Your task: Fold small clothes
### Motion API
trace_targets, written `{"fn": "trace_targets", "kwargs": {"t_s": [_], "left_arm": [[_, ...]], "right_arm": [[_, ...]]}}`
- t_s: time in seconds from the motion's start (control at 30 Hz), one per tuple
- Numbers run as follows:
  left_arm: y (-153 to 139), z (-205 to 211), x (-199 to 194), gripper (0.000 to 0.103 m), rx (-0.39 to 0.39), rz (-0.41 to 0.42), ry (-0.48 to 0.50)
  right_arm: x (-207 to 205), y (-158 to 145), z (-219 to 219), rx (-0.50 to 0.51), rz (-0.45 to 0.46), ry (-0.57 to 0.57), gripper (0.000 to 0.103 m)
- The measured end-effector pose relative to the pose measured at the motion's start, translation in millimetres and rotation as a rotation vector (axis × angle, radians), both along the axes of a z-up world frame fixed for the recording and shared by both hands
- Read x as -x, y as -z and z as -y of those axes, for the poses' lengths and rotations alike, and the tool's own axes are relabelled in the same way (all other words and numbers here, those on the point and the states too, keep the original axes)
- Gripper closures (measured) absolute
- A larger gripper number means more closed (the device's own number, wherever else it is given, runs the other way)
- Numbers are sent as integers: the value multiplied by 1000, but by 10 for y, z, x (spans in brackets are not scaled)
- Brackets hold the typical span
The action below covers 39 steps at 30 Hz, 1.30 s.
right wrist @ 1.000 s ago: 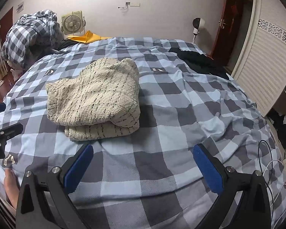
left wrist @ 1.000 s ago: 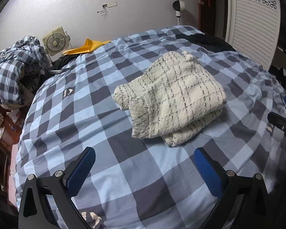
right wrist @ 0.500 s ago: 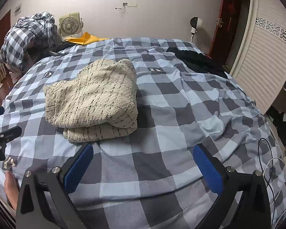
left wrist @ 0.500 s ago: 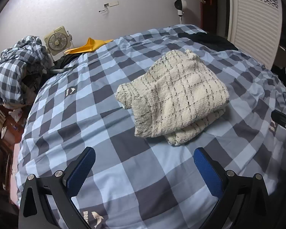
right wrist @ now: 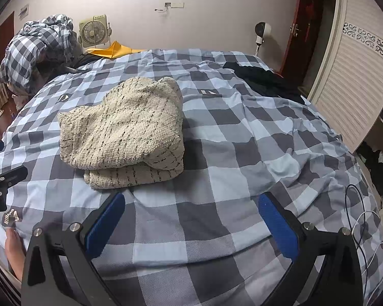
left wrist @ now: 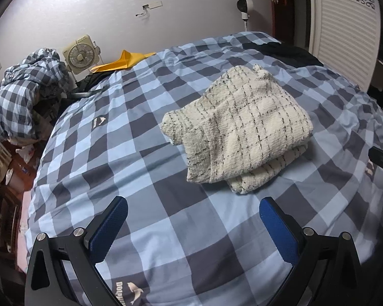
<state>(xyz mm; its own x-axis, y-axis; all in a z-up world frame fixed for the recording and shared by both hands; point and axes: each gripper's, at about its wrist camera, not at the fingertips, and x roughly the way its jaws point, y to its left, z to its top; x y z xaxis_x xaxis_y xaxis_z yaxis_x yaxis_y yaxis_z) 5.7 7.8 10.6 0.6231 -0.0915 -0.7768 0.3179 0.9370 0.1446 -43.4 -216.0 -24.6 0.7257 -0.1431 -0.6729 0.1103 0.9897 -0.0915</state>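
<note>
A cream knitted garment with thin black check lines point(left wrist: 242, 130) point(right wrist: 125, 132) lies folded in a thick bundle on the blue-and-grey checked bed cover point(left wrist: 130, 158) point(right wrist: 242, 132). My left gripper point(left wrist: 192, 219) hovers open above the cover, short of the bundle's near edge, nothing between its blue pads. My right gripper point(right wrist: 191, 216) is open too, just in front of and to the right of the bundle, also empty. The tip of the left gripper shows at the left edge of the right wrist view, and the right one at the right edge of the left wrist view.
A crumpled checked quilt point(left wrist: 25, 97) is heaped at the bed's far left, by a small fan point(left wrist: 80, 53) and a yellow cloth point(left wrist: 125, 60). Dark clothing point(right wrist: 265, 79) lies at the far right corner. A louvred wardrobe door point(right wrist: 352, 81) stands right; cables point(right wrist: 357, 224) trail nearby.
Both grippers have drawn back a little from the folded garment and stayed open. The garment has not moved.
</note>
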Motion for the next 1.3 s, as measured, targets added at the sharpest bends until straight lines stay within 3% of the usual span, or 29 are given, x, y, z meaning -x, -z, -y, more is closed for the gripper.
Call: {"fn": "trace_targets", "kwargs": {"t_s": [0.93, 1.3], "left_arm": [[-15, -7, -6, 0, -46, 37, -34], [-22, 5, 13, 0, -112, 80, -66]], "right_arm": [[-2, 11, -16, 2, -4, -5, 1], [0, 26, -30, 10, -7, -11, 1]]}}
